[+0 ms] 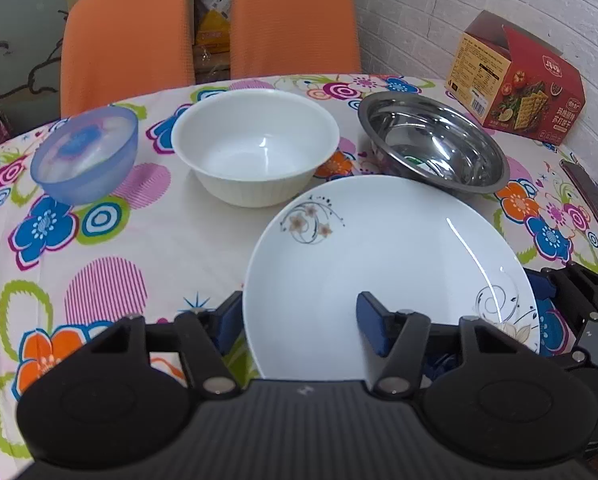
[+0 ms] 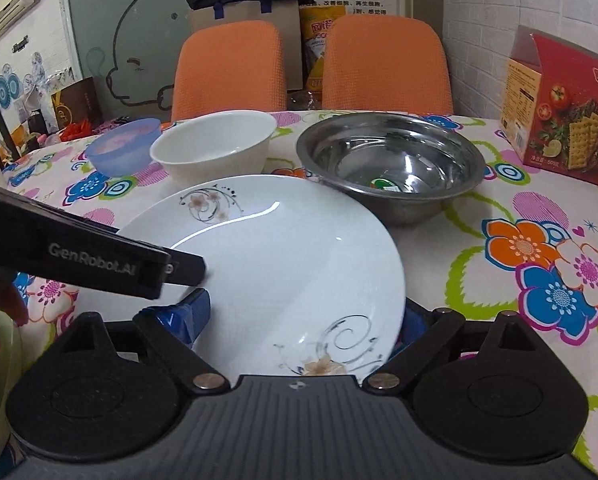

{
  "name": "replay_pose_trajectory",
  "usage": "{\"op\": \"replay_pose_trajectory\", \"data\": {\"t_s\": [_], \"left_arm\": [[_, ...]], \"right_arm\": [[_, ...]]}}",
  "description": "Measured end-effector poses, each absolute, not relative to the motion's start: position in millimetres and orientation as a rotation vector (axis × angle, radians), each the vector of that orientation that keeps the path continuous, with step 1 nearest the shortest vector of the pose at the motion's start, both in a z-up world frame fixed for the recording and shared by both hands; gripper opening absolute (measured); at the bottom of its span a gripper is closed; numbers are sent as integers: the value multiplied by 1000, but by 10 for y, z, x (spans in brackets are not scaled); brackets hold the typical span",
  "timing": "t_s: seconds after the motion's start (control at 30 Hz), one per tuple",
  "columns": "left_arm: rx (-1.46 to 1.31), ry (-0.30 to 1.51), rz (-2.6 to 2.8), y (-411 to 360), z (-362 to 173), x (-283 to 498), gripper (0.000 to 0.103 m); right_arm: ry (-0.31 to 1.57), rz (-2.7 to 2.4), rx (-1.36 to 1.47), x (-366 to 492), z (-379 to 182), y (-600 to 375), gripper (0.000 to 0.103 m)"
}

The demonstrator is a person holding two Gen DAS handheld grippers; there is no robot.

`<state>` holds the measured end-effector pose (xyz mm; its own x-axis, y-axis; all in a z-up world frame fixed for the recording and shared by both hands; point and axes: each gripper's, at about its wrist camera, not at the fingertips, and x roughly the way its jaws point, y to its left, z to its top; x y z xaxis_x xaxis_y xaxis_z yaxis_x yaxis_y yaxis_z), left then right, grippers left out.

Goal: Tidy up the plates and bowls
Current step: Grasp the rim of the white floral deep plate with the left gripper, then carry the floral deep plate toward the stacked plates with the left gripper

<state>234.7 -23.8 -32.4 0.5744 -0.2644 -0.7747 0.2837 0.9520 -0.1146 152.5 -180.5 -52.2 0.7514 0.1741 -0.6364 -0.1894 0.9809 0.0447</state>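
A white plate [image 1: 383, 264] with flower prints lies tilted at the table's front; it also shows in the right wrist view [image 2: 283, 264]. My left gripper [image 1: 299, 320] straddles its left rim, one blue pad [image 1: 369, 326] over the plate, the other under the edge. My right gripper [image 2: 303, 320] straddles its right rim, one pad [image 2: 191, 314] on top. Both are shut on the plate. Behind stand a translucent blue bowl [image 1: 85, 154], a white bowl [image 1: 255, 144] and a steel bowl [image 1: 433, 148].
The table has a flowered cloth [image 1: 99, 248]. A red cracker box [image 1: 517, 84] stands at the back right, a dark flat object [image 1: 591, 198] at the right edge. Two orange chairs [image 1: 295, 20] stand behind the table by a white brick wall.
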Motion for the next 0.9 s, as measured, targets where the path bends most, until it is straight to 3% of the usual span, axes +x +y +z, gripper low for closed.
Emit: {"op": "replay_pose_trajectory", "data": {"t_s": [0.23,0.4,0.57,0.9], "left_arm": [[13,899,-303,-251,-317,2331,53],[8,893,-300,-191,-302,2313,40],[-13,903,-293,-119,-267,2246,29],[-49,874,-272,95,-32,1881,28]], "right_arm": [[669,226,-30,1497,-548,-1832,84],[662,223,-29,1490,-559,-1820,85],[641,199,-30,1457,-548,-1819,75],[609,205,49,1166,-398,-1733,73]]}}
